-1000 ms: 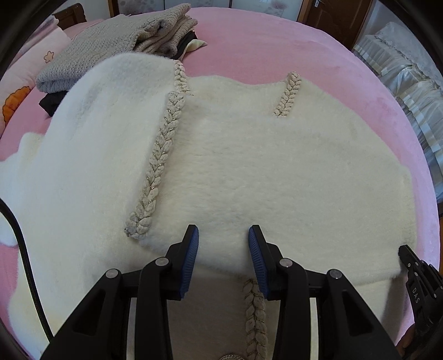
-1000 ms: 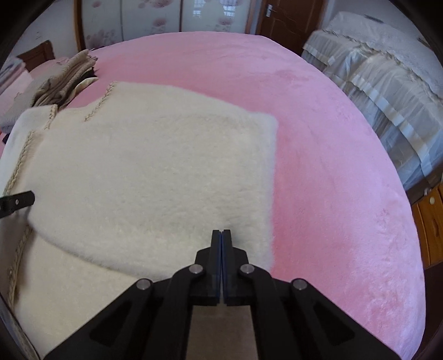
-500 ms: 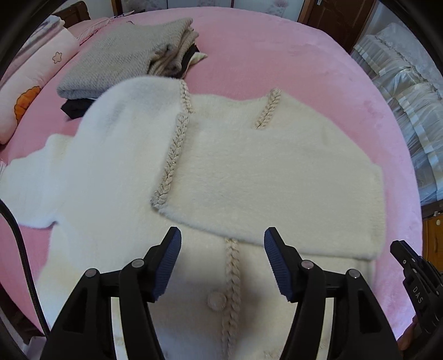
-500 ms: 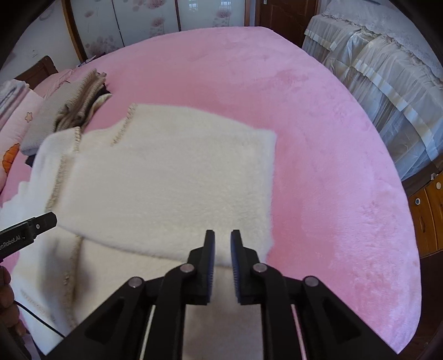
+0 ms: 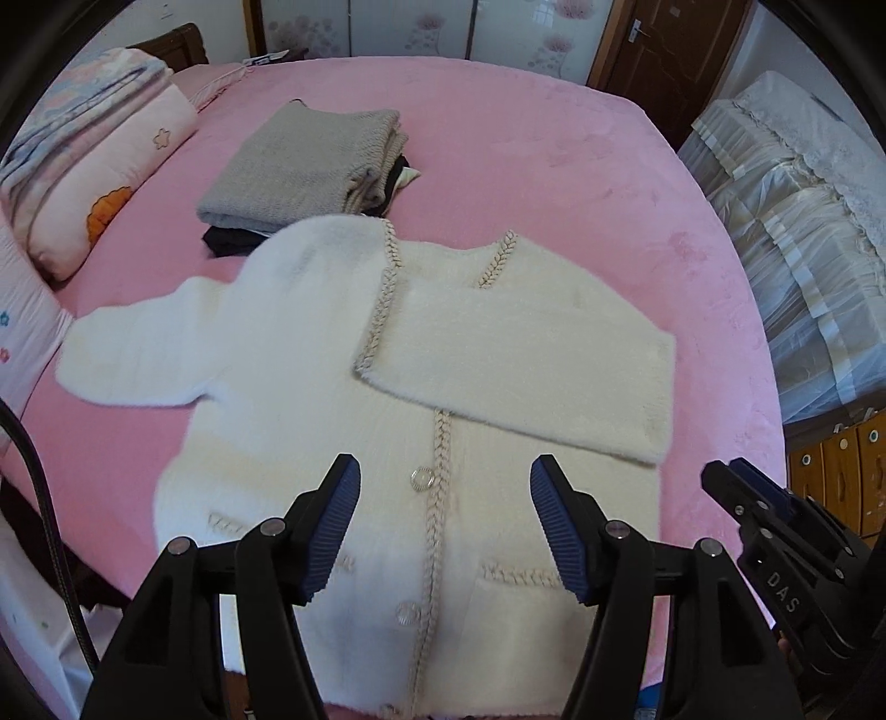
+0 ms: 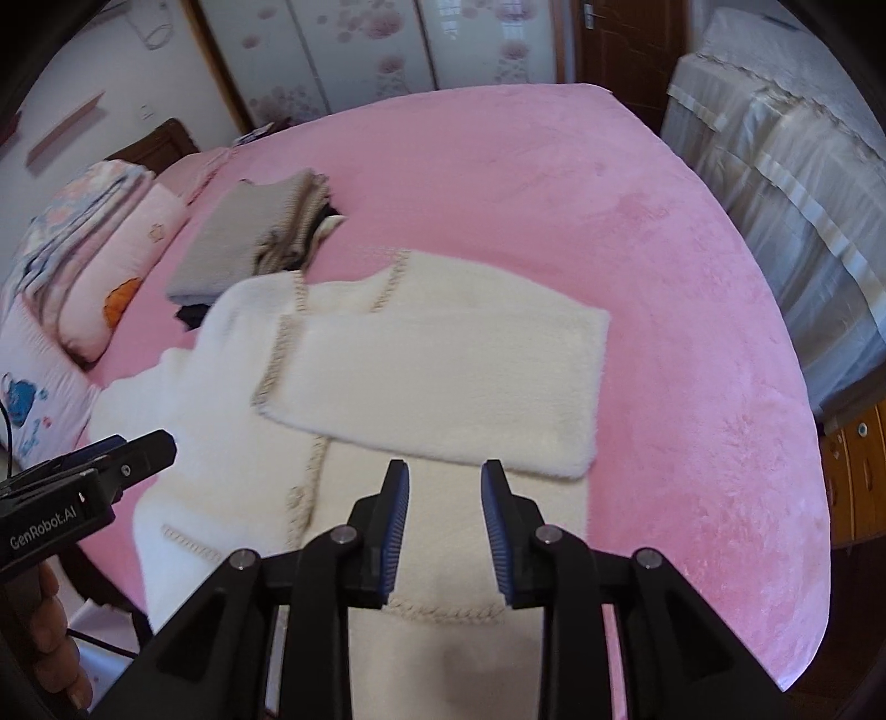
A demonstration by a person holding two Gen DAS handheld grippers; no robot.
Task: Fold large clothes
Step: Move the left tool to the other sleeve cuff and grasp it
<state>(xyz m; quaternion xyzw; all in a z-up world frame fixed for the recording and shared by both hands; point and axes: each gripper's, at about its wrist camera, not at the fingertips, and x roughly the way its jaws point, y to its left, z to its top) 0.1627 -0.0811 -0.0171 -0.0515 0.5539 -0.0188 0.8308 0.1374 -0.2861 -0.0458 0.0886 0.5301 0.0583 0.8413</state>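
— What does only the left view show?
— The cardigan's [image 5: 343,354] buttons [image 5: 422,476].
— The tools?
— Left tool [image 5: 444,520] and right tool [image 6: 444,523] both spread, holding nothing, above the cardigan's hem on the bed [image 6: 692,277].

A pink plush bedspread [image 5: 554,138] covers the bed. Behind it stand wardrobe doors [image 6: 387,50] with a floral print, and beside them a dark wooden door [image 5: 648,50]. A white lace-trimmed cover [image 5: 803,221] drapes furniture at the right. Orange wooden drawers [image 5: 853,465] sit below it.
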